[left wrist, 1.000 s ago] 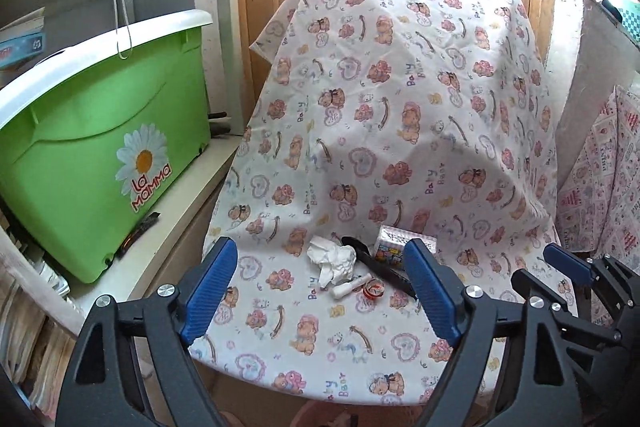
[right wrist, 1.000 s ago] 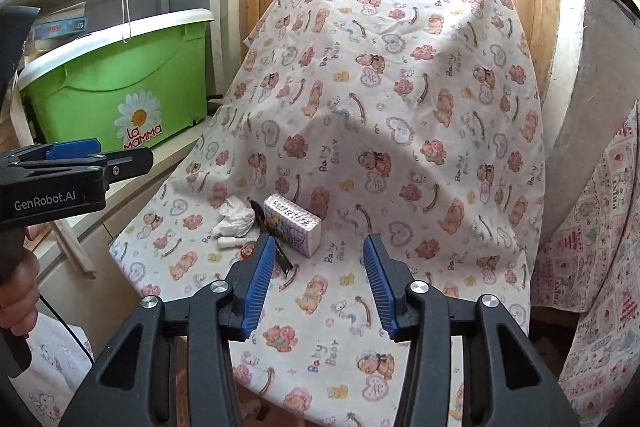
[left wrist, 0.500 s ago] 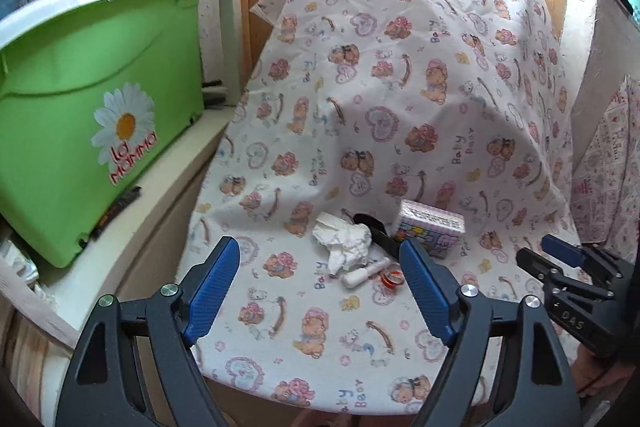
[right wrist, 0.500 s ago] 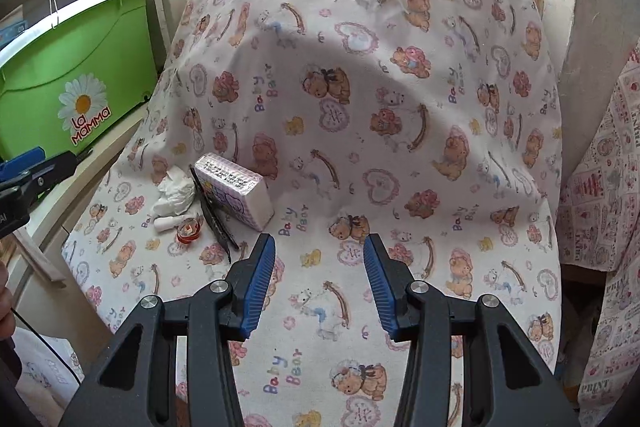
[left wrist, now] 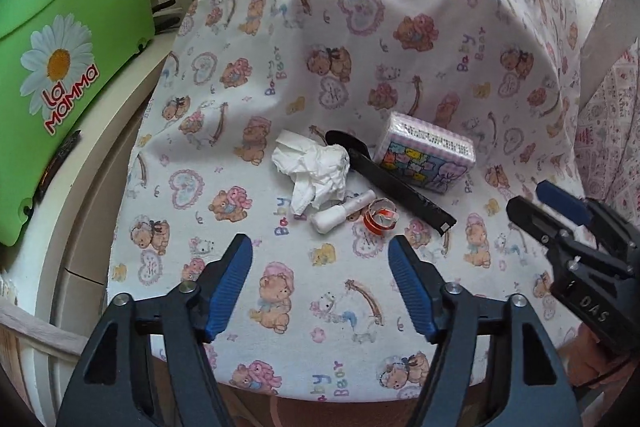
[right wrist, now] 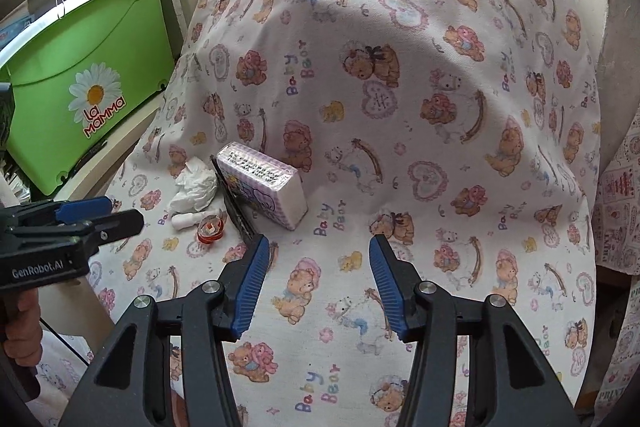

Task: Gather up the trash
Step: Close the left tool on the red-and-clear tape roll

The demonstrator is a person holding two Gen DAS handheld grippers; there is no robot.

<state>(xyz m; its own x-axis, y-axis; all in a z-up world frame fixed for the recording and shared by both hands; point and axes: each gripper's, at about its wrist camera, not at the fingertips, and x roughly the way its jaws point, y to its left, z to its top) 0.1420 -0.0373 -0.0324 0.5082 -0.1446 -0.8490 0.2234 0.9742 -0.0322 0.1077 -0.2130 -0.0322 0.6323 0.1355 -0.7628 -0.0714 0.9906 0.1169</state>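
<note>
white crumpled tissue [left wrist: 314, 169] and small scraps on the bear-print cloth-covered tabletop [left wrist: 400, 39], toward its left edge.
left hand-held gripper [left wrist: 320, 279] empty above them, jaws narrowing; right hand-held gripper [right wrist: 315, 275] empty, widening, near the purple tissue pack [right wrist: 262, 183].

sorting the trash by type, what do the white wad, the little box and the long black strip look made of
White wad: tissue or thin paper, matte, judging by its soft crumpled folds.
Little box: likely a soft tissue pack or card in glossy printed film; it shows sheen, pastel print and a text label.
Long black strip: probably plastic, smooth with slight shine; stiff-looking and straight, but the material is not certain.
</note>
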